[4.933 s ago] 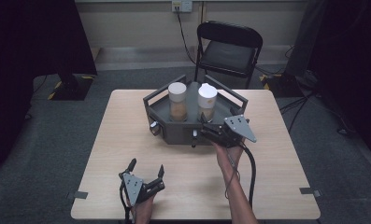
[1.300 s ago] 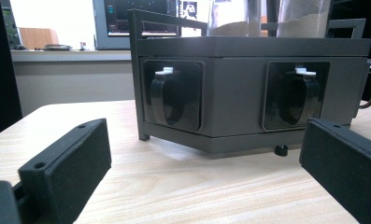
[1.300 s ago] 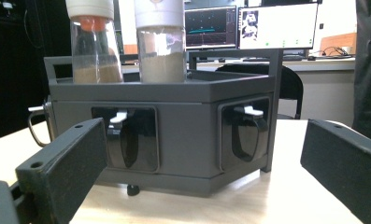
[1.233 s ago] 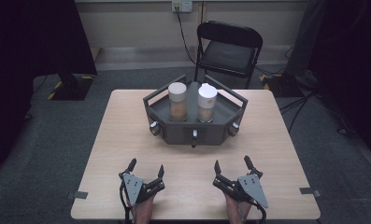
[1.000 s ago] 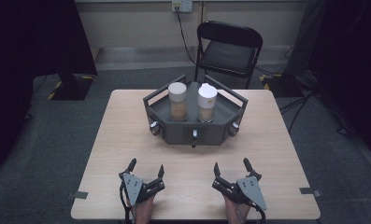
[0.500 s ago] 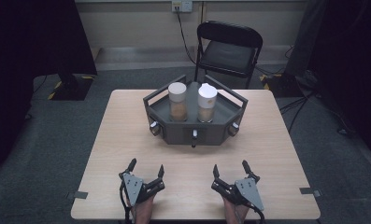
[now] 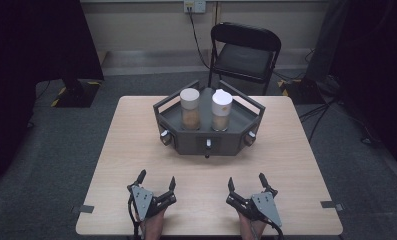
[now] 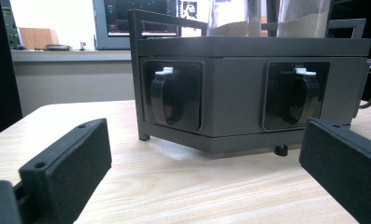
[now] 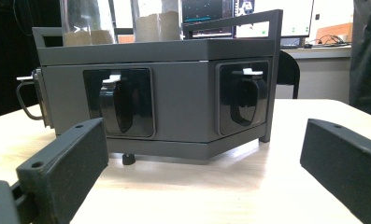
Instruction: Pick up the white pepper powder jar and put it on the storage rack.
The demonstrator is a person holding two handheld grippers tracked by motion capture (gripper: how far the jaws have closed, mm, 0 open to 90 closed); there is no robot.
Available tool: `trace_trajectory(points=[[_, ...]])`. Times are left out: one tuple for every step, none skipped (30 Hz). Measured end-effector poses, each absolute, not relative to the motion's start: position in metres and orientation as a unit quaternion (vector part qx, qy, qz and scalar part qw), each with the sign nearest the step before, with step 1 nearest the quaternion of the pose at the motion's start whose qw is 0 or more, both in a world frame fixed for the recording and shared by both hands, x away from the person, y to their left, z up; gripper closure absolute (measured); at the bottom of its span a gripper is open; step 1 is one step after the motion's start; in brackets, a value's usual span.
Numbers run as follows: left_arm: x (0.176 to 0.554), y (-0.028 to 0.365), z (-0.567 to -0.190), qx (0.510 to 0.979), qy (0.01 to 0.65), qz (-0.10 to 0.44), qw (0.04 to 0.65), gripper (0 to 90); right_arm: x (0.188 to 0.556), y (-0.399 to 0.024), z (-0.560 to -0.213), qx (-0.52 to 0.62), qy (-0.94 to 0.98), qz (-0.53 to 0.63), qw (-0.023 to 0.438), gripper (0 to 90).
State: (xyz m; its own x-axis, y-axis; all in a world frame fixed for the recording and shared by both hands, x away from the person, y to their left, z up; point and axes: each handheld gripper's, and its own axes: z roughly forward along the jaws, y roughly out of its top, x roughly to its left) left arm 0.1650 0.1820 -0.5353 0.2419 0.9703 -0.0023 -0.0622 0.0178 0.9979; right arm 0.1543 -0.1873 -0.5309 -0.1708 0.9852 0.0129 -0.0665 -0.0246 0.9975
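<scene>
Grey dispenser tray (image 7: pixel 208 132) with two jars sits at centre frame on the table (image 7: pixel 136 150); left gripper (image 7: pixel 156 181) and right gripper (image 7: pixel 246 182), jaws wide and empty, rest well below it near the bottom edge.

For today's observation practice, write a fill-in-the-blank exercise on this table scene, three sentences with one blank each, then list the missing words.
1. The grey tray carries ____ jars, the left jar and the right jar.
2. The left gripper and the right gripper both have their jaws ____.
3. Beyond the table stands a black folding ____.

Missing words: two; open; chair
</scene>
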Motion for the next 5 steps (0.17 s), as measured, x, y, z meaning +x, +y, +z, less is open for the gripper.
trace_trajectory(points=[[0.1651, 0.1820, -0.5353, 0.538, 0.422, 0.449, 0.575, 1.7, 0.1544, -0.1872, -0.5310, 0.443, 0.519, 0.562, 0.468, 0.0], [0.1651, 0.1820, -0.5353, 0.538, 0.422, 0.449, 0.576, 1.8, 0.1546, -0.1871, -0.5306, 0.444, 0.519, 0.562, 0.467, 0.0], [0.1650, 0.1820, -0.5353, 0.538, 0.422, 0.449, 0.575, 1.9, 0.1547, -0.1871, -0.5304, 0.444, 0.520, 0.561, 0.467, 0.0], [0.1651, 0.1820, -0.5353, 0.538, 0.422, 0.449, 0.576, 1.9, 0.1548, -0.1869, -0.5304, 0.444, 0.520, 0.560, 0.467, 0.0], [0.1650, 0.1820, -0.5353, 0.538, 0.422, 0.449, 0.575, 1.9, 0.1548, -0.1867, -0.5304, 0.444, 0.521, 0.560, 0.467, 0.0]])
